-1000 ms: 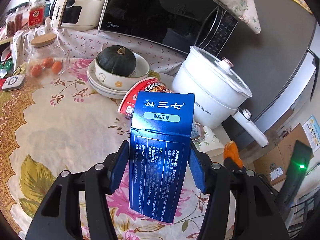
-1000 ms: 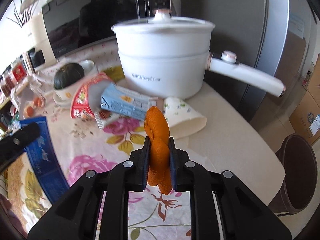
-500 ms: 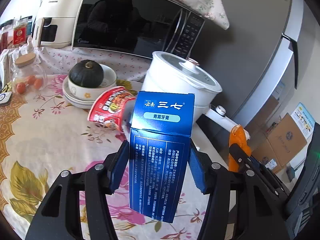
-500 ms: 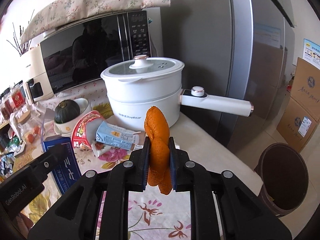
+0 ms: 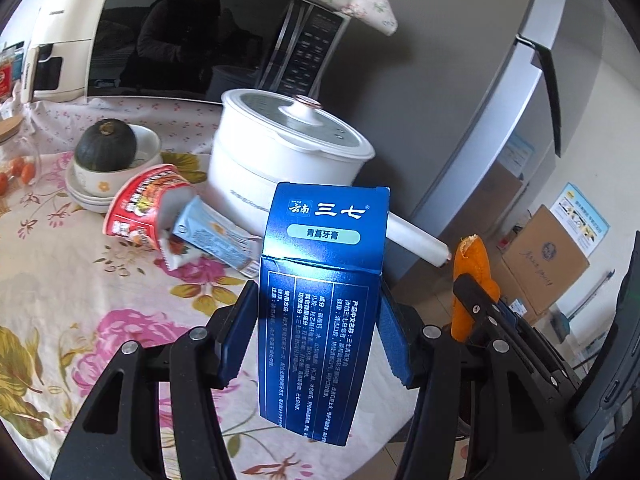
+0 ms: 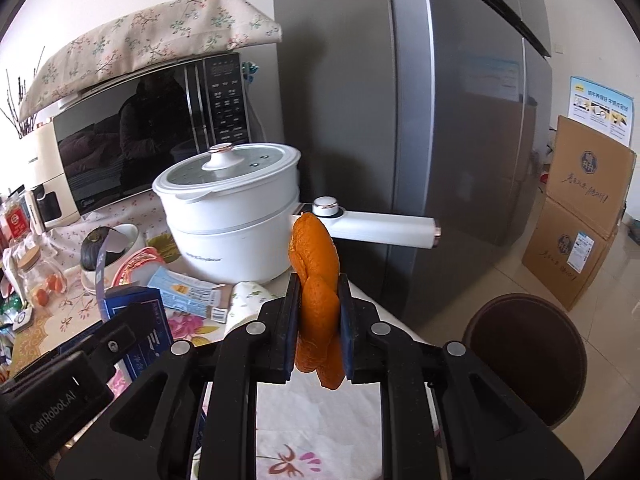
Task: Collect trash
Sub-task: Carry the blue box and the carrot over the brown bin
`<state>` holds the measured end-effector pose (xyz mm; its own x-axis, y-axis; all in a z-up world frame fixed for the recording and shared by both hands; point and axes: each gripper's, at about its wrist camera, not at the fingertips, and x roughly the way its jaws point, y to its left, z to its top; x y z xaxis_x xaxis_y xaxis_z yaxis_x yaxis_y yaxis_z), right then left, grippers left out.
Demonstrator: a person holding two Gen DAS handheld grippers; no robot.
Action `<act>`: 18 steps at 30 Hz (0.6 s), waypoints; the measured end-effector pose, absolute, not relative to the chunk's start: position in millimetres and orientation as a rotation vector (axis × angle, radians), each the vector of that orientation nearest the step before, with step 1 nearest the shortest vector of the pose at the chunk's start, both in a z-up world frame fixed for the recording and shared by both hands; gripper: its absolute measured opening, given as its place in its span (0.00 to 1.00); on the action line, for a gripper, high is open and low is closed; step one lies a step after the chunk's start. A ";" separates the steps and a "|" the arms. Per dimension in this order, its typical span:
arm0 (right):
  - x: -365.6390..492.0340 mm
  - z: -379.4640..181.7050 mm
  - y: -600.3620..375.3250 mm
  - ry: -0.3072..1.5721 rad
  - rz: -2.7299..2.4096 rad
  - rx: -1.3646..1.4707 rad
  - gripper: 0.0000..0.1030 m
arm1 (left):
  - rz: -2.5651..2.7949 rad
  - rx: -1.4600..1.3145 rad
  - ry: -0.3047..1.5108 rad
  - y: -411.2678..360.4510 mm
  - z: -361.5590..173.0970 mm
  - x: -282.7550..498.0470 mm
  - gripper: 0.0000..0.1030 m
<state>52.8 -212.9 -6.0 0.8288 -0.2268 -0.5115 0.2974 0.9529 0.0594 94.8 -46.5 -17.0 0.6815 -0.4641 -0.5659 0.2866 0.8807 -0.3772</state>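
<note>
My left gripper is shut on a blue toothpaste box and holds it upright above the flowered tablecloth. My right gripper is shut on an orange peel, raised near the table's right edge; the peel also shows in the left wrist view. A red instant-noodle cup lies on its side with a light-blue carton and a wrapper at its mouth. A dark brown trash bin stands on the floor to the right, below the table.
A white electric pot with a long handle stands behind the trash. A microwave, a squash in stacked bowls, a fridge and cardboard boxes surround the table.
Both grippers have risen and swung right with their loads. The pot and fridge now fill more of both views, and the trash bin has come fuller into the right wrist view.
</note>
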 end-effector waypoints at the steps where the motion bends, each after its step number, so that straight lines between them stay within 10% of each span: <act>1: 50.4 -5.2 -217.9 0.522 -0.288 0.140 0.16 | -0.438 -0.264 0.704 -52.9 -16.6 93.7 0.55; 18: 10.9 -7.2 -332.5 0.513 -0.527 0.224 0.16 | -0.611 -0.209 0.729 -170.6 -13.7 80.7 0.55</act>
<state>10.8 -332.5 -7.2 0.7425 -0.4224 -0.5199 0.5316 0.8438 0.0736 80.7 -170.6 -13.7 0.5820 -0.5895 -0.5601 0.4485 0.8072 -0.3837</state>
